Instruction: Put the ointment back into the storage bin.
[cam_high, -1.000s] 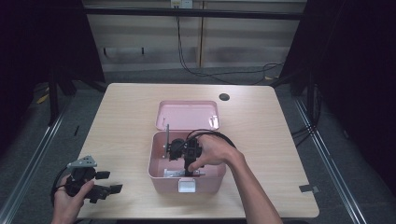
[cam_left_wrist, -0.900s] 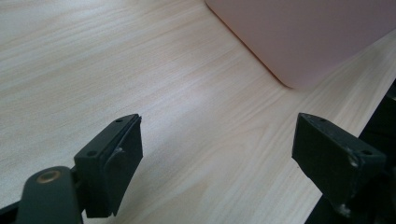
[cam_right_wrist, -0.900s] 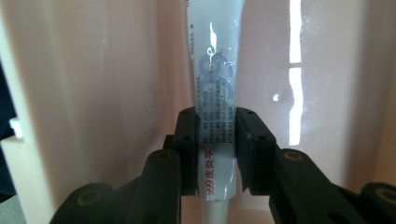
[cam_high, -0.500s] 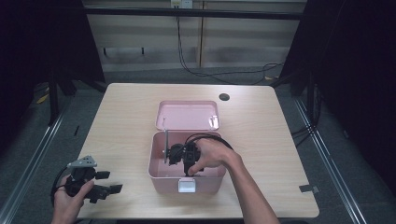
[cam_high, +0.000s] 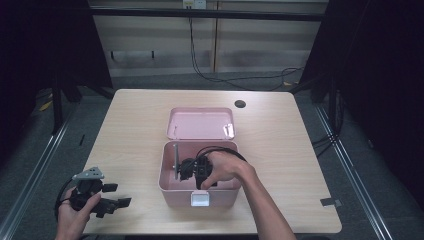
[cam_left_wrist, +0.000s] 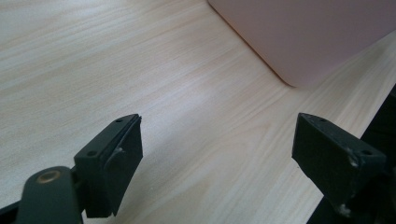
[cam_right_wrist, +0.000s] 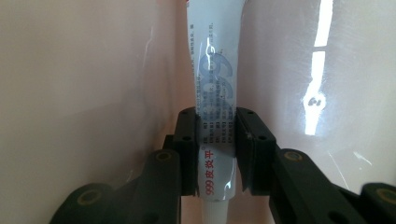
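A pink box (cam_high: 163, 175) stands open at the table's middle front, with its lid (cam_high: 200, 123) lying back behind it. Inside the box my right gripper (cam_high: 186, 170) is shut on a white printed tube (cam_right_wrist: 217, 70). The tube stands upright against the box's inner wall (cam_right_wrist: 93, 70), and the pads (cam_right_wrist: 190, 140) clamp its lower part. In the high view the tube (cam_high: 175, 159) appears as a thin grey strip at the box's left side. My left gripper (cam_high: 117, 195) rests open on the table's front left corner. Nothing sits between its jaws (cam_left_wrist: 217, 140).
The pink box's outer corner (cam_left_wrist: 303, 37) lies ahead of the left gripper, across bare wooden table (cam_left_wrist: 187, 93). A dark round hole (cam_high: 240, 104) sits at the table's back right. A white latch (cam_high: 200, 200) is on the box's front wall.
My right gripper has shifted slightly toward the box's front left with the tube held in it. The left gripper has stayed still.
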